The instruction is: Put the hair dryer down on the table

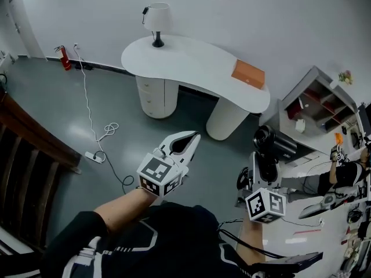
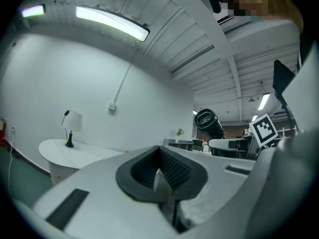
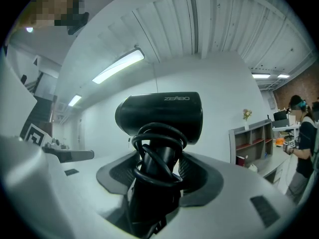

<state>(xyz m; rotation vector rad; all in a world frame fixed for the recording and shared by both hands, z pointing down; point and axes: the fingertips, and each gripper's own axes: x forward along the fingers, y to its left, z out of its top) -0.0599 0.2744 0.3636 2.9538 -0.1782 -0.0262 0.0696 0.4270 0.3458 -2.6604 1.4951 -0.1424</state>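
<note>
The curved white table [image 1: 191, 68] lies well away from the black plastic hair dryer [image 3: 159, 116], which is clamped by its cord-wrapped handle in the jaws of the right gripper [image 3: 157, 176]. The white left gripper [image 2: 160, 176] is empty, jaws together. Carrying looks to be the step in hand: next the dryer must reach bare tabletop before release.

The low end of the hair dryer [image 3: 159, 116] handle goes down between the jaws of my right gripper [image 3: 158, 171], so I cannot see where it stops. Looking from my head, that gripper covers the handle too. The orange thing [image 1: 248, 73] on the white table [image 1: 191, 62] is too small to name. The bits on the shelf [image 1: 316, 100] are tiny blobs. The edge cuts off the dark wooden thing [image 1: 23, 155] at the left.
</note>
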